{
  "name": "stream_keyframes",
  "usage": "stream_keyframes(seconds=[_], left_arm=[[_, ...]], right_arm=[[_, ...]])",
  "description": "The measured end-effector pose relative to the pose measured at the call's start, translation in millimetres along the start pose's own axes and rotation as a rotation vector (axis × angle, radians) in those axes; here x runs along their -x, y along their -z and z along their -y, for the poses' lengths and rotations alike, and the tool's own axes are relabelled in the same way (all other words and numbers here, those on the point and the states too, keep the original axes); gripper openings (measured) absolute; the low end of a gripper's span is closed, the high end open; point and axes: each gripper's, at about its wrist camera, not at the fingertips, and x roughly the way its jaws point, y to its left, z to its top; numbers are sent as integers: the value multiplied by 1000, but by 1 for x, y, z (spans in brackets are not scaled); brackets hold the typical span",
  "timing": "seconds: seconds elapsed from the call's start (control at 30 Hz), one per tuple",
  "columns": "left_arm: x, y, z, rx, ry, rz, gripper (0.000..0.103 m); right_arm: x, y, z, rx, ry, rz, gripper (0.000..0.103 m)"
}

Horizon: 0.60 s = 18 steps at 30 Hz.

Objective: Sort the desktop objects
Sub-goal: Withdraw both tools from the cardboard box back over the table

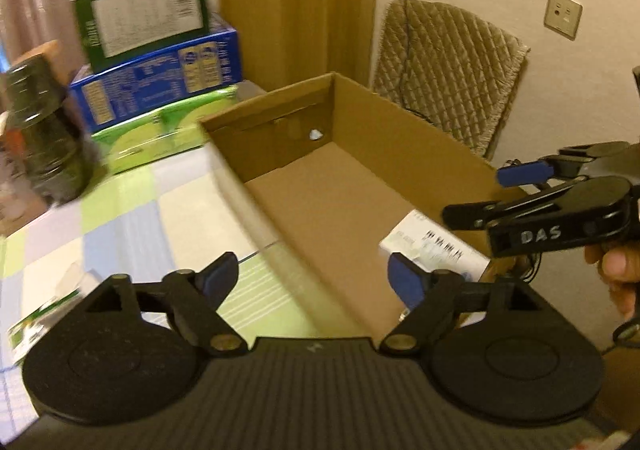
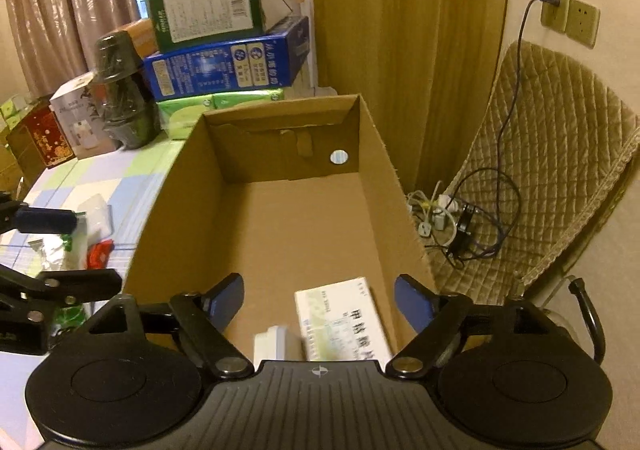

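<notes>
An open cardboard box (image 2: 288, 218) stands on the checked tablecloth; it also shows in the left wrist view (image 1: 340, 186). A white medicine box (image 2: 344, 320) lies inside at its near end, with a smaller white box (image 2: 278, 342) beside it. The medicine box also shows in the left wrist view (image 1: 436, 250). My right gripper (image 2: 318, 300) is open and empty above the box's near end. My left gripper (image 1: 316, 278) is open and empty over the box's left wall. Small packets (image 2: 86, 234) lie on the table left of the box.
Stacked green and blue cartons (image 2: 224, 42) and a dark jar (image 2: 120, 90) stand at the back of the table. A quilted chair (image 2: 540, 170) with cables and a power strip (image 2: 444, 214) is to the right. A white-green packet (image 1: 44, 314) lies at the table's left.
</notes>
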Motion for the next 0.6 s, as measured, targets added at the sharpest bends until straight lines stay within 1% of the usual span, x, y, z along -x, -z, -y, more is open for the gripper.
stream_keyframes(seconds=[0.07,0.2,0.27,0.5,0.6], left_arm=[[13,11,-8,24,-22,-3,83],[39,36,-24,68,-64,-8,84],[55,49,-33,92,-86,-8,87],[108,88,-64,192,-174,1,93],[127,104,-76,227,-215,5,97]], right_arm=[[8,5,-9,11,-10,-2,87],[25,14,-33,20,-38,4,92],[35,19,-47,18,-59,10,95],[58,38,-103,49,-119,8,101],[64,47,-124,66,-142,7,101]])
